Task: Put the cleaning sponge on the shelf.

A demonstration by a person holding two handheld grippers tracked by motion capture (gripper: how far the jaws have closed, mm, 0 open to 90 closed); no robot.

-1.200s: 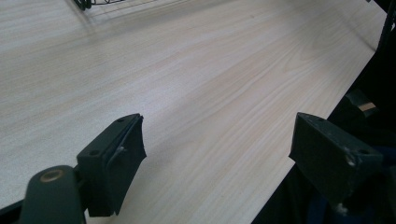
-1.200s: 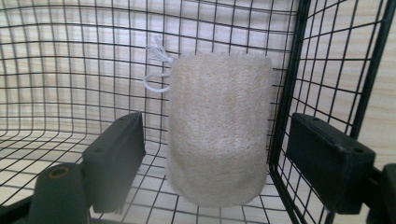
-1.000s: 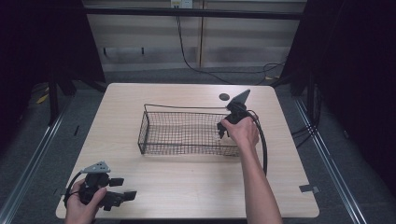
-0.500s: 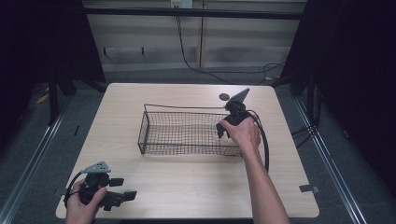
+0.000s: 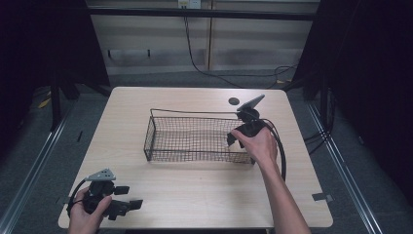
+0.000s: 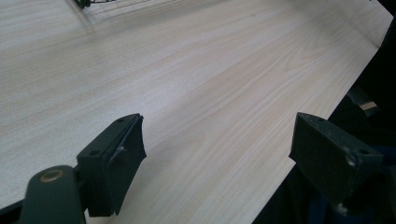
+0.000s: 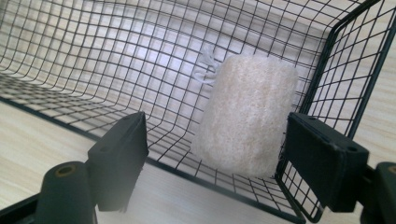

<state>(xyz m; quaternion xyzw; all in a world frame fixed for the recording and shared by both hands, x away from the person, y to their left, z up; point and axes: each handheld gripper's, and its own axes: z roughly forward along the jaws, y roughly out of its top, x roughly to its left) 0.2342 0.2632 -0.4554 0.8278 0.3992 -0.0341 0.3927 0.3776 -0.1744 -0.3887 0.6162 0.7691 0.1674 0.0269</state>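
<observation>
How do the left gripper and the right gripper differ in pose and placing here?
The left gripper lies low at the table's near corner over bare wood; the right gripper sits at the wire basket's end, facing a loofah sponge inside. Both have open jaws holding nothing.

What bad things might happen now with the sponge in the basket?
The right tool is open, with the loofah sponge lying free in the wire basket. One jaw sits close to the basket's end wall, so pulling away carelessly might snag the wire and drag the basket. The sponge's string loop could also catch.
</observation>
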